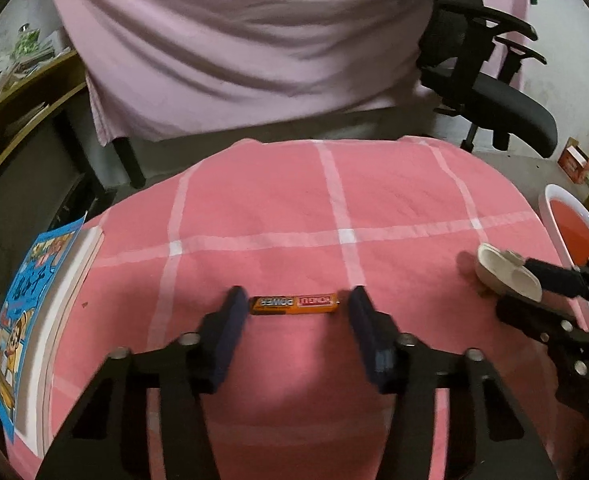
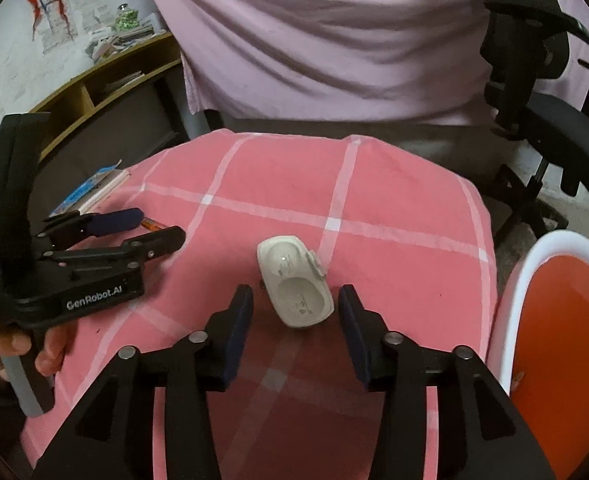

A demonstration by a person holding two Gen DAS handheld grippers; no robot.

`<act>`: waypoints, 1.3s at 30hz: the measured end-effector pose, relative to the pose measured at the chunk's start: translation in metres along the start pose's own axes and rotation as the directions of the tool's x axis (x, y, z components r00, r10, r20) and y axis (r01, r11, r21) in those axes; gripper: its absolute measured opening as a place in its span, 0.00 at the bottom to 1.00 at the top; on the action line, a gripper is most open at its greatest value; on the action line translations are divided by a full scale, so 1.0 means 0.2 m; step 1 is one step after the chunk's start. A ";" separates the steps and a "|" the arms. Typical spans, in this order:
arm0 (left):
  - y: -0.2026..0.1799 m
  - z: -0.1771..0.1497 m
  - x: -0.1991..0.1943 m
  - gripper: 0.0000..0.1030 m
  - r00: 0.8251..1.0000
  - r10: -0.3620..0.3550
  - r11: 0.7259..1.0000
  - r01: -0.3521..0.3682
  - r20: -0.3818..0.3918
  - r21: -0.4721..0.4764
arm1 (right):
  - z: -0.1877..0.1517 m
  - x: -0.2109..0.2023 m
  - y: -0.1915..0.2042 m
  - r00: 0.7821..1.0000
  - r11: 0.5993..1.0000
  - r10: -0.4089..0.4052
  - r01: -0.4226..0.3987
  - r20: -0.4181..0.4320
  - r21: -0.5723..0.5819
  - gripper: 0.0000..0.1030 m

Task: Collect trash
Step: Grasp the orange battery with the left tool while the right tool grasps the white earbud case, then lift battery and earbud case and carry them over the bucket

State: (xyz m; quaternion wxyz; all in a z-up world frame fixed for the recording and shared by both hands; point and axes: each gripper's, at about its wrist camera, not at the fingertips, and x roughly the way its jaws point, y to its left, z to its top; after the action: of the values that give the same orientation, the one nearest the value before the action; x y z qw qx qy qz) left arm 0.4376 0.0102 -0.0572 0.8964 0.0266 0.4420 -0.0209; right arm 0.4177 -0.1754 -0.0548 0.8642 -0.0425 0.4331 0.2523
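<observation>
Two grippers, left gripper open astride battery, right gripper open astride white case; next, clamp.

Desk covering: pink checked cloth, woven, matt, lightly creased; the battery on it has a glossy orange printed wrap and a metal end cap. White earbud case: smooth plastic, satin sheen; left claw and right claw: matt black plastic with dark blue rubbery pads and bright metal pins. Bin: glossy white plastic rim, shiny orange liner; book: glossy paper cover.
</observation>
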 end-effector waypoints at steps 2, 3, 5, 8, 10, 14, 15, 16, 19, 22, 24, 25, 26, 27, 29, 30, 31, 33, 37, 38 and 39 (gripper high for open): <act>0.01 -0.01 0.00 0.36 1.000 -0.006 1.000 0.006 0.002 -0.005 | 0.01 0.01 0.00 1.000 1.000 -0.006 0.006 -0.002 0.004 0.42; 0.02 -0.01 0.00 0.36 1.000 -0.010 1.000 0.010 0.004 -0.011 | 0.01 0.02 -0.01 1.000 1.000 -0.005 0.005 -0.003 0.007 0.42; 0.03 -0.02 -0.01 0.36 1.000 -0.015 1.000 0.016 0.010 -0.021 | 0.02 0.03 0.00 1.000 1.000 0.000 0.000 -0.006 0.000 0.41; 0.03 -0.03 -0.04 0.36 0.999 -0.020 0.999 0.021 0.027 -0.042 | 0.01 0.03 0.02 1.000 1.000 0.000 0.000 -0.004 -0.022 0.26; 0.05 -0.04 -0.08 0.36 0.998 -0.025 0.998 0.029 0.050 -0.063 | 0.00 0.01 0.03 1.000 0.999 0.001 -0.001 0.009 -0.035 0.26; 0.08 -0.06 -0.16 0.36 0.991 -0.033 0.995 0.046 0.130 -0.094 | -0.01 -0.03 0.05 0.998 0.999 -0.013 0.016 0.056 -0.049 0.26; 0.08 -0.07 -0.19 0.36 0.987 -0.035 0.994 0.051 0.154 -0.101 | -0.01 -0.06 0.05 0.997 0.998 -0.017 0.021 0.082 -0.052 0.26; 0.09 -0.07 -0.21 0.36 0.984 -0.036 0.993 0.055 0.172 -0.105 | -0.02 -0.08 0.06 0.994 0.998 -0.018 0.024 0.108 -0.054 0.26; 0.08 -0.08 -0.28 0.36 0.970 -0.035 0.991 0.065 0.239 -0.116 | -0.04 -0.17 0.06 0.978 0.998 -0.034 0.045 0.204 -0.052 0.26; 0.05 -0.10 -0.36 0.36 0.950 -0.027 0.992 0.063 0.310 -0.105 | -0.06 -0.25 0.05 0.955 0.997 -0.047 0.061 0.292 -0.039 0.26; 0.02 -0.12 -0.42 0.36 0.932 -0.020 0.994 0.058 0.361 -0.093 | -0.07 -0.29 0.04 0.937 0.998 -0.048 0.061 0.347 -0.029 0.26; 0.00 -0.13 -0.44 0.36 0.925 -0.020 0.995 0.057 0.380 -0.087 | -0.09 -0.33 0.03 0.921 0.998 -0.046 0.059 0.386 -0.022 0.26; -0.02 -0.14 -0.47 0.36 0.915 -0.023 0.995 0.060 0.402 -0.079 | -0.09 -0.35 0.03 0.912 0.998 -0.045 0.058 0.409 -0.019 0.26; -0.03 -0.15 -0.49 0.36 0.908 -0.028 0.995 0.064 0.418 -0.073 | -0.10 -0.38 0.02 0.897 0.998 -0.043 0.055 0.440 -0.014 0.26; -0.07 -0.17 -0.53 0.36 0.891 -0.033 0.996 0.068 0.452 -0.060 | -0.13 -0.44 0.01 0.869 0.999 -0.040 0.049 0.493 -0.006 0.26; -0.10 -0.18 -0.55 0.36 0.883 -0.040 0.996 0.074 0.467 -0.054 | -0.15 -0.47 0.00 0.853 0.999 -0.041 0.047 0.520 0.001 0.26; -0.12 -0.19 -0.57 0.36 0.877 -0.043 0.996 0.077 0.478 -0.052 | -0.17 -0.50 -0.01 0.836 0.999 -0.042 0.044 0.547 0.009 0.26; -0.16 -0.21 -0.61 0.36 0.861 -0.053 0.995 0.089 0.505 -0.047 | -0.21 -0.56 -0.03 0.809 0.999 -0.045 0.037 0.586 0.026 0.26; -0.27 -0.23 -0.70 0.36 0.828 -0.070 0.994 0.102 0.557 -0.026 | -0.29 -0.65 -0.10 0.759 0.997 -0.078 0.046 0.646 0.067 0.26; -0.30 -0.23 -0.72 0.36 0.818 -0.070 0.995 0.099 0.571 -0.019 | -0.30 -0.67 -0.12 0.751 0.996 -0.089 0.054 0.654 0.074 0.26; -0.34 -0.22 -0.74 0.36 0.807 -0.076 0.995 0.100 0.586 -0.009 | -0.32 -0.69 -0.14 0.743 0.995 -0.102 0.064 0.662 0.082 0.26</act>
State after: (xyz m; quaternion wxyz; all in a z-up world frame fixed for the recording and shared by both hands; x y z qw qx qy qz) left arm 0.3075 -0.0518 0.0319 0.9872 -0.0194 0.1464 -0.0608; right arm 0.3157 -0.2740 0.0084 0.9729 0.0541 0.1014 0.2004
